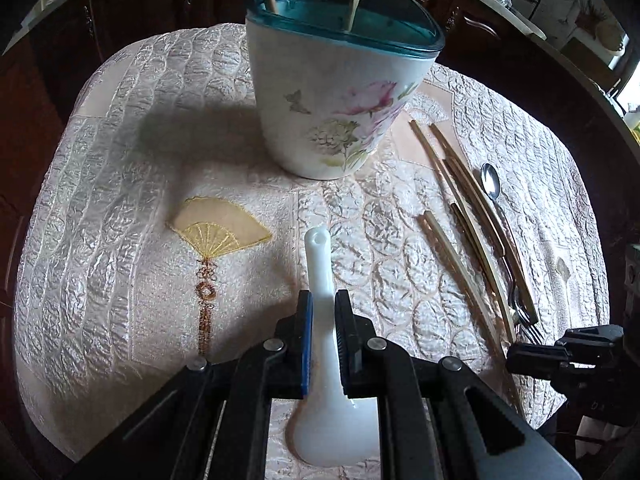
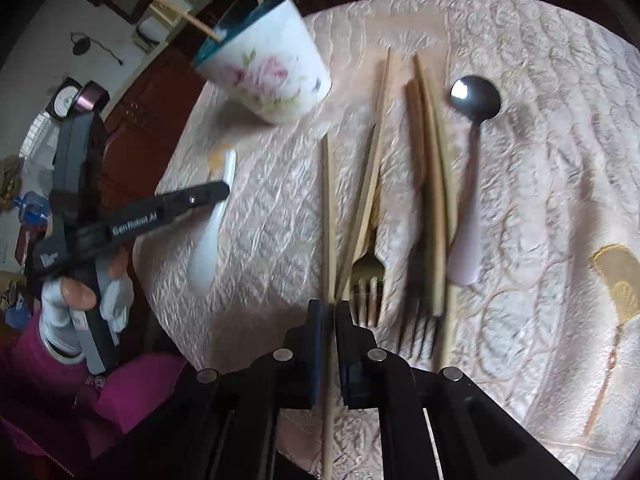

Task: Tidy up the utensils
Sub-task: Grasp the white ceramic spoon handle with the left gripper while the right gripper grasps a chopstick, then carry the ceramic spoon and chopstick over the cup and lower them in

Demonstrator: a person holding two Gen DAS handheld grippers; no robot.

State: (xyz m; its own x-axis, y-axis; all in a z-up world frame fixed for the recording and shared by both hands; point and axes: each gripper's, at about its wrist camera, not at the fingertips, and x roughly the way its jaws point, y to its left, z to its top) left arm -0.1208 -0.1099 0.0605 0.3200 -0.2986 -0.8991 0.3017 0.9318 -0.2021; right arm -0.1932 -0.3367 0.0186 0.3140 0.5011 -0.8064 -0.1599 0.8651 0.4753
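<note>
My left gripper (image 1: 323, 300) is shut on the handle of a white ceramic soup spoon (image 1: 318, 256), whose bowl lies back under the jaws. Beyond it stands a white floral holder with a teal rim (image 1: 340, 100), with two chopsticks leaning inside. My right gripper (image 2: 329, 308) is shut on one wooden chopstick (image 2: 328, 208), which runs between the pads and out below them. From the right wrist I also see the left gripper (image 2: 224, 191), the white spoon (image 2: 206, 252) and the holder (image 2: 272, 76).
Loose chopsticks (image 2: 434, 200), a gold fork (image 2: 368, 276), a dark fork (image 2: 420, 324) and a metal spoon with a pale handle (image 2: 476, 96) lie side by side on the quilted cream cloth (image 1: 120, 200). A person's gloved hand (image 2: 60, 308) holds the left gripper. Dark cabinets stand behind the table.
</note>
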